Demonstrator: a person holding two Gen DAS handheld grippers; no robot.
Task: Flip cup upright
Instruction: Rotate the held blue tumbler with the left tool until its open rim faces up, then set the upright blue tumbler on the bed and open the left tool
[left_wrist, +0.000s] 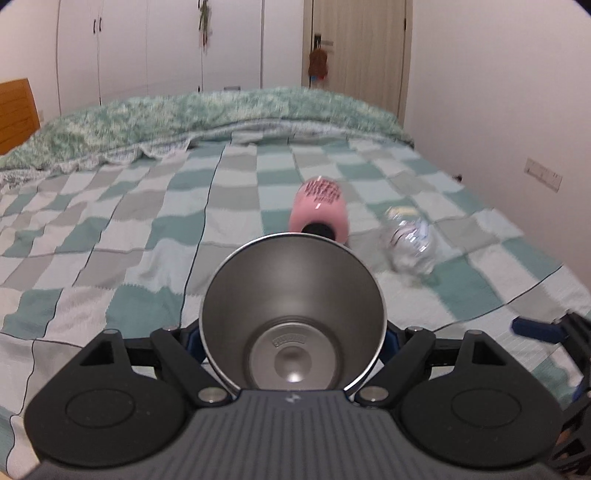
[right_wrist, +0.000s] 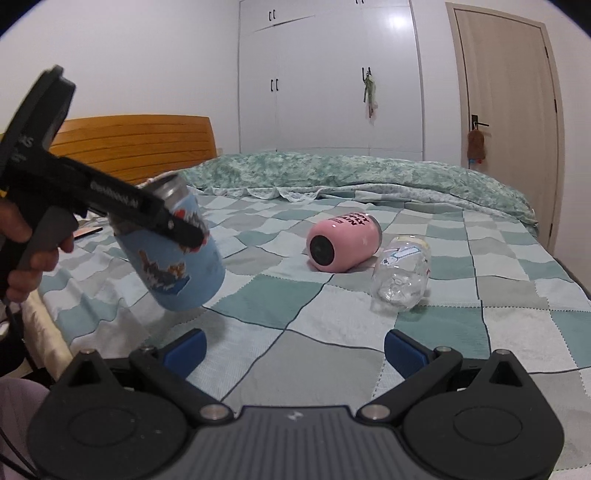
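- The blue cup (right_wrist: 173, 251) hangs above the bed (right_wrist: 332, 354), tilted, pinched by the left tool (right_wrist: 184, 236); its steel inside (left_wrist: 293, 314) looks empty.
- A pink cup (right_wrist: 343, 243) and clear bottle (right_wrist: 402, 277) lie sideways, just beside each other.
- The right tool (right_wrist: 293, 350) is spread wide, low over bare quilt.

Bedroom, plain white walls. Bed (right_wrist: 332, 332) fills foreground, teal-grey-white checked cover; rumpled green quilt (right_wrist: 369, 170) at 12 o'clock. Orange wooden headboard (right_wrist: 140, 136) at 10 o'clock. White wardrobe (right_wrist: 328, 74) beyond; beige door (right_wrist: 506, 110) at 2 o'clock. Even indoor light.
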